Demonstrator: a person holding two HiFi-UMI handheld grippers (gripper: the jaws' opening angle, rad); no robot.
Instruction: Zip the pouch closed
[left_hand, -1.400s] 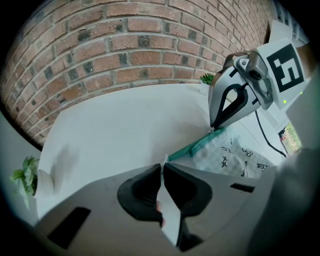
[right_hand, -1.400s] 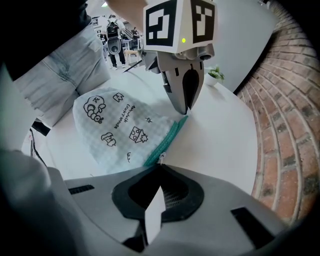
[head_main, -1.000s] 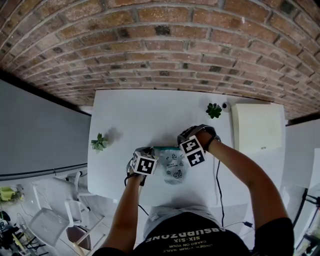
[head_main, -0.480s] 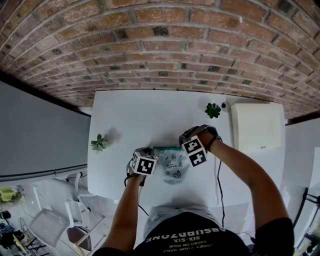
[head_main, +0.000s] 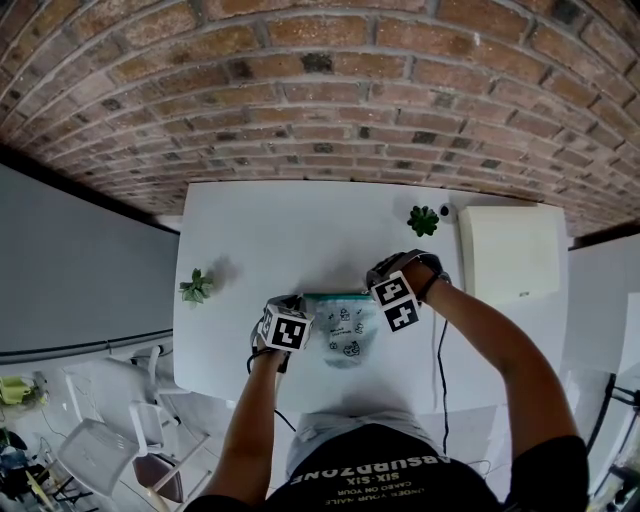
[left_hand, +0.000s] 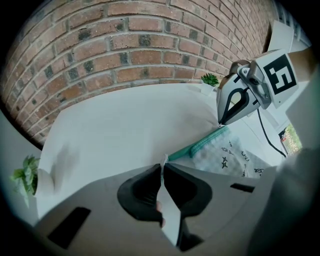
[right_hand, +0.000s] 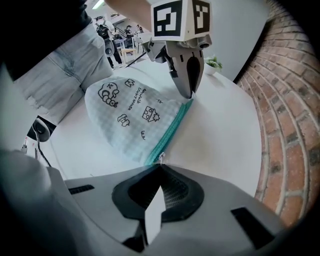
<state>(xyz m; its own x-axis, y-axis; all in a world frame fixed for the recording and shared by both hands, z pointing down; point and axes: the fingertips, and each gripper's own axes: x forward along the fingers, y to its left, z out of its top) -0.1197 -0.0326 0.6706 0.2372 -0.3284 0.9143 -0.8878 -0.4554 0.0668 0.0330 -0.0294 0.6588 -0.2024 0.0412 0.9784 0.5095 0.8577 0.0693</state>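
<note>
A pale checked pouch with small drawings and a teal zipper lies near the front edge of the white table. My left gripper is shut on the thin tab at the pouch's left end. At the other end of the zipper, my right gripper is shut on the small metal zipper pull. In the right gripper view the pouch spreads out between the two grippers, and the left gripper pins its far corner. From the left gripper view, the right gripper stands at the zipper's far end.
Two small potted plants stand on the table, one at the left and one at the back right. A white box sits to the right. A black cable hangs off the front edge. A brick wall rises behind.
My right gripper has slid a little to the right along the zipper line. The left gripper and the pouch's left end have stayed put.
</note>
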